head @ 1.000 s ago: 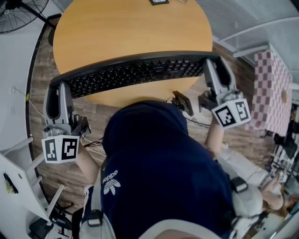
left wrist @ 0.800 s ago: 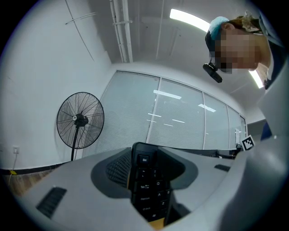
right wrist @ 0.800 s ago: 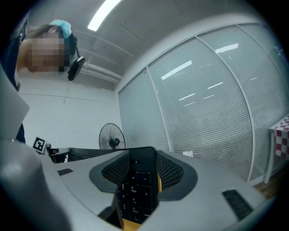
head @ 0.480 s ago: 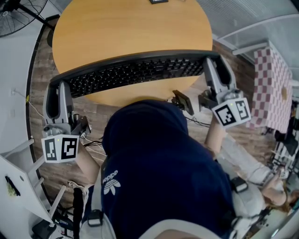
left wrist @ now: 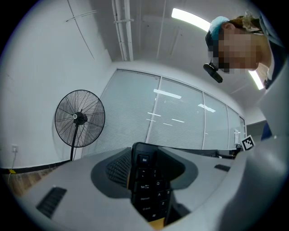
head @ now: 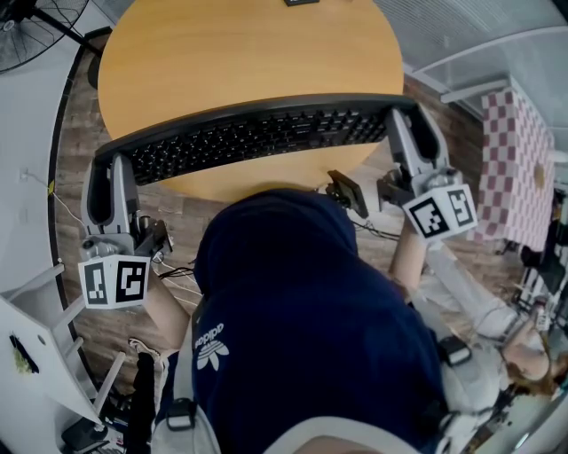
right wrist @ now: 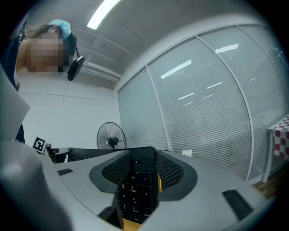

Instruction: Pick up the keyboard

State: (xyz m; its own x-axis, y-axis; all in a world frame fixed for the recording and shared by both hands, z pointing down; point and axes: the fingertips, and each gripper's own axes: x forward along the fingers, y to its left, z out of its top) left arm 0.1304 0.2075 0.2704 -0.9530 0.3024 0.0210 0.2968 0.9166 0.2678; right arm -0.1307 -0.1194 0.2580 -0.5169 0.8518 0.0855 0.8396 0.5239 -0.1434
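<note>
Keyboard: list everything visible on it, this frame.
The keyboard is black, full-size and plastic-looking, with dark keys and white legends. It sits keys up and roughly level, its length running left to right over the near edge of the round wooden table. The left gripper is shut on its left end, the right gripper on its right end. Whether it clears the tabletop cannot be told.

A fan (head: 35,27) stands beside the round wooden table (head: 248,53).
</note>
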